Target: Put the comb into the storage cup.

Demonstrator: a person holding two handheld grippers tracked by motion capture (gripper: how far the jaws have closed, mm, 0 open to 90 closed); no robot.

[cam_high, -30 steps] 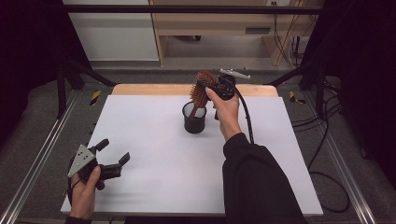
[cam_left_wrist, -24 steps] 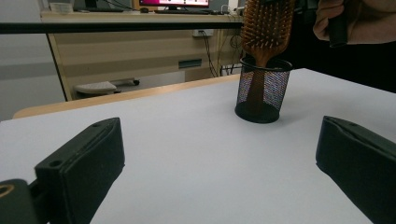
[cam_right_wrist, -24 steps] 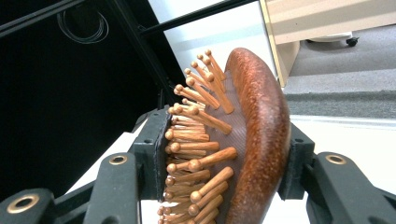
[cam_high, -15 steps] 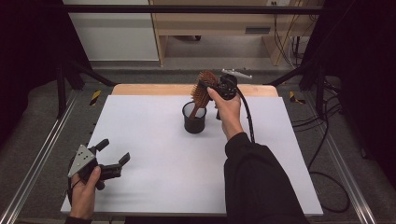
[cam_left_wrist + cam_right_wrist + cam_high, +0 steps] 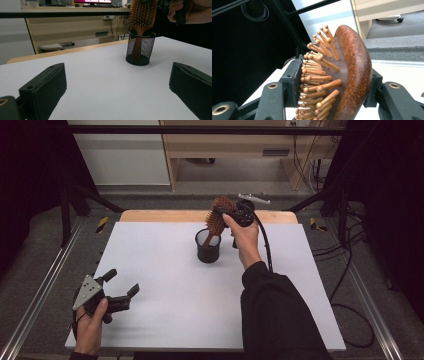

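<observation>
Hairbrush standing in a mesh cup, gripped at its head.

At the table's (image 5: 165, 285) near left corner the left gripper (image 5: 121, 291) rests with jaws spread wide, holding nothing. Mid-table, toward the far edge, stands the black mesh cup (image 5: 208, 247) with the wooden hairbrush (image 5: 218, 217) handle-down inside. The right gripper (image 5: 334, 85) clasps the brush head, its jaws having just been easing apart.
</observation>
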